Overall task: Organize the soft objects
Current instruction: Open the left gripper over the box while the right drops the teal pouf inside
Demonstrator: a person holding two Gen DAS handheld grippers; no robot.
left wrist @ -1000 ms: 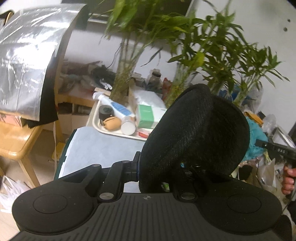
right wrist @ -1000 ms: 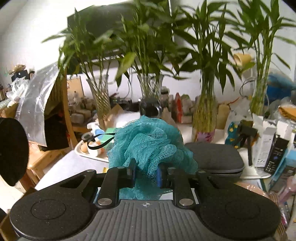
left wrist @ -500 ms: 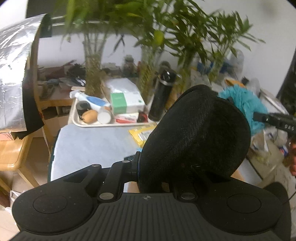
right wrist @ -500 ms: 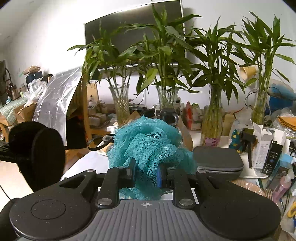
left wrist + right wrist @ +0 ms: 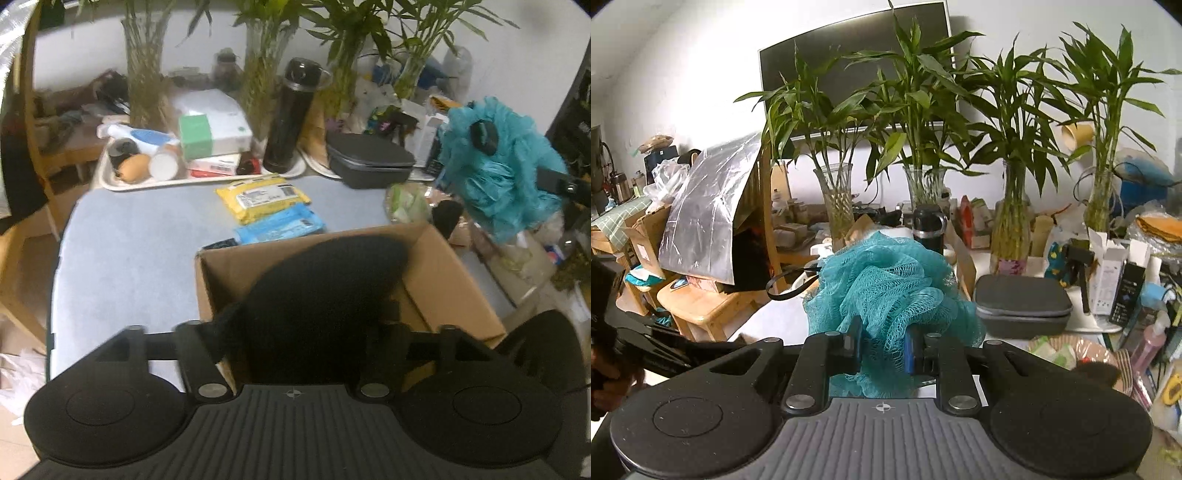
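A black fuzzy pad (image 5: 317, 295) hangs blurred inside the open cardboard box (image 5: 443, 266), between the fingers of my left gripper (image 5: 291, 332). The jaws are opening and stand wide, and the pads do not seem to press on it. A teal mesh bath pouf (image 5: 886, 280) is pinched in my right gripper (image 5: 882, 347), which is shut on it above the table. In the left wrist view the pouf (image 5: 498, 177) hangs to the right of the box.
Yellow (image 5: 262, 195) and blue (image 5: 280, 225) packets lie on the grey table (image 5: 129, 251) beyond the box. Behind stand a tray (image 5: 110, 182) of bottles, a black flask (image 5: 291, 118), a grey case (image 5: 369, 158) and bamboo vases (image 5: 838, 203). A wooden chair (image 5: 701, 306) stands left.
My left gripper has tipped down over the cardboard box and its jaws have spread, and the black pad has dropped from upright into the box. The right gripper has shifted sideways with the pouf.
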